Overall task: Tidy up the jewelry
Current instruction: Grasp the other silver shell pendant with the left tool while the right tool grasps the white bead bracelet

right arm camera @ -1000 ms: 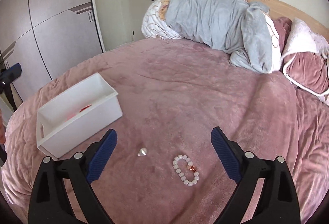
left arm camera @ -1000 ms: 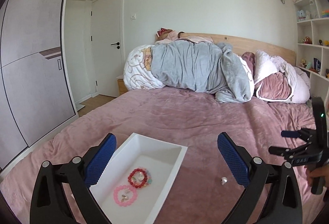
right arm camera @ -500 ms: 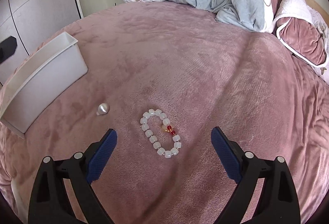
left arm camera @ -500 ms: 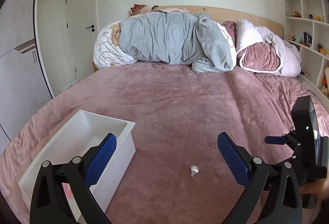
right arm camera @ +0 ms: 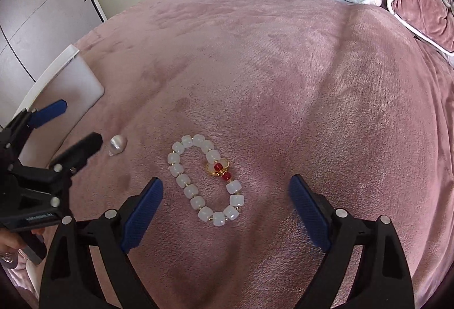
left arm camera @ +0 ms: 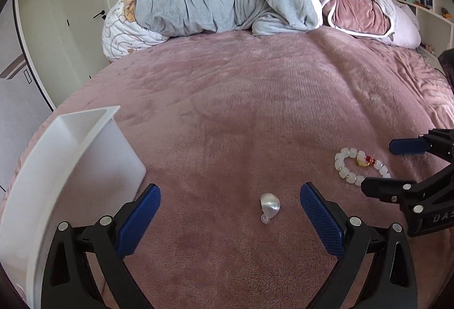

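1. The bed (left arm camera: 255,116) is the work surface here. The pink plush cover is spread flat, so the small stuff sits where it was put.
2. A white bin (left arm camera: 85,156) is parked on the left side, open top, close to both pieces. I'd guess that's where the jewelry ends up.
3. The left gripper (left arm camera: 229,212) hangs low over the cover, jaws spread wide, nothing in them, lined up around the little pearly piece.
4. The right gripper (right arm camera: 225,204) is doing the same thing, wide open and empty, straddling the near end of the bracelet, probably so one squeeze catches the beads.
5. The white bead bracelet (right arm camera: 204,181) lies flat in a loop, red-and-gold charm on one side.
6. The pearl charm (left arm camera: 269,205) sits loose between bin and bracelet.
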Tool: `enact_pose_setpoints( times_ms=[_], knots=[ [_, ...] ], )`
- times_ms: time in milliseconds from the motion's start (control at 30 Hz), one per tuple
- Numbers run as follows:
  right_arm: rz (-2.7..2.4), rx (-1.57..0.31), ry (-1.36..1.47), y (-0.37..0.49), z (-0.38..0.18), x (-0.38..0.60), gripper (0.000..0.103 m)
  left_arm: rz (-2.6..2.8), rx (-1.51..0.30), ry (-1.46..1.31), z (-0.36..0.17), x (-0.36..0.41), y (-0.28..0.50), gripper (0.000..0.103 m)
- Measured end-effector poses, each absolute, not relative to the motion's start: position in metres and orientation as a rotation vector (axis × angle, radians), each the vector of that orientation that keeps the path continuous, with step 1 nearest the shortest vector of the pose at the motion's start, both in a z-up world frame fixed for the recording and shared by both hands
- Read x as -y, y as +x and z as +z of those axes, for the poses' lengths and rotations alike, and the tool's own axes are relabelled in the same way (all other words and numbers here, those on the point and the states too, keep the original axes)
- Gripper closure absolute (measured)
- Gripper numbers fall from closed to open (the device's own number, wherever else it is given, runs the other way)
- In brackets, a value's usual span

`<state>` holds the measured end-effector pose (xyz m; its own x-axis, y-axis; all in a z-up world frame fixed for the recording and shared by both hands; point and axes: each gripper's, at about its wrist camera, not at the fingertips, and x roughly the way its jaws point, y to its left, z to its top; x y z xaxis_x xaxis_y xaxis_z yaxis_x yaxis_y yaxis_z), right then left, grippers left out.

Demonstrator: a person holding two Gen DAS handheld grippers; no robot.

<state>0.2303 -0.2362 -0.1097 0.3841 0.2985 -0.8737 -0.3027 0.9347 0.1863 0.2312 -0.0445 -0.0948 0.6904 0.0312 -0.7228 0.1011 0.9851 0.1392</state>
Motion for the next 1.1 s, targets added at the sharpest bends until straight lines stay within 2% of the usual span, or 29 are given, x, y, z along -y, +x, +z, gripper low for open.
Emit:
enact_pose_setpoints(
  times_ms=[167,233,300,433,500,600,667,767,933,1000,1067,1100],
  knots=[
    [0.393,-1.108,-0.009,0.232,-0.113,0.235,0.016,-0.088,-0.843,0.185,-0.113,0.052,0.237,0.004],
    [0.395,-1.110,-0.014,0.233,-0.114,0.235,0.019,-0.106,-0.848,0.194,-0.116,0.056,0.236,0.008],
    [0.397,-1.113,-0.020,0.232,-0.115,0.235,0.025,-0.147,-0.855,0.203,-0.120,0.061,0.236,0.030],
    [0.416,-1.125,0.004,0.233,-0.117,0.238,0.036,-0.178,-0.864,0.236,-0.126,0.072,0.234,0.044],
    [0.425,-1.129,0.014,0.233,-0.117,0.239,0.046,-0.195,-0.871,0.212,-0.128,0.071,0.234,0.053],
    [0.434,-1.140,0.046,0.232,-0.117,0.241,0.056,-0.210,-0.876,0.183,-0.128,0.070,0.232,0.061],
    [0.437,-1.147,0.073,0.232,-0.118,0.244,0.060,-0.220,-0.877,0.179,-0.127,0.071,0.231,0.066],
    [0.441,-1.151,0.090,0.232,-0.118,0.246,0.065,-0.241,-0.880,0.162,-0.126,0.070,0.230,0.080],
    [0.452,-1.157,0.101,0.229,-0.117,0.248,0.076,-0.262,-0.882,0.119,-0.123,0.065,0.226,0.082],
    [0.458,-1.157,0.113,0.228,-0.116,0.249,0.084,-0.266,-0.883,0.107,-0.121,0.064,0.224,0.082],
    [0.461,-1.157,0.120,0.226,-0.115,0.249,0.086,-0.267,-0.881,0.097,-0.117,0.063,0.221,0.082],
    [0.464,-1.156,0.123,0.225,-0.114,0.249,0.092,-0.268,-0.879,0.095,-0.115,0.062,0.218,0.082]
  ],
)
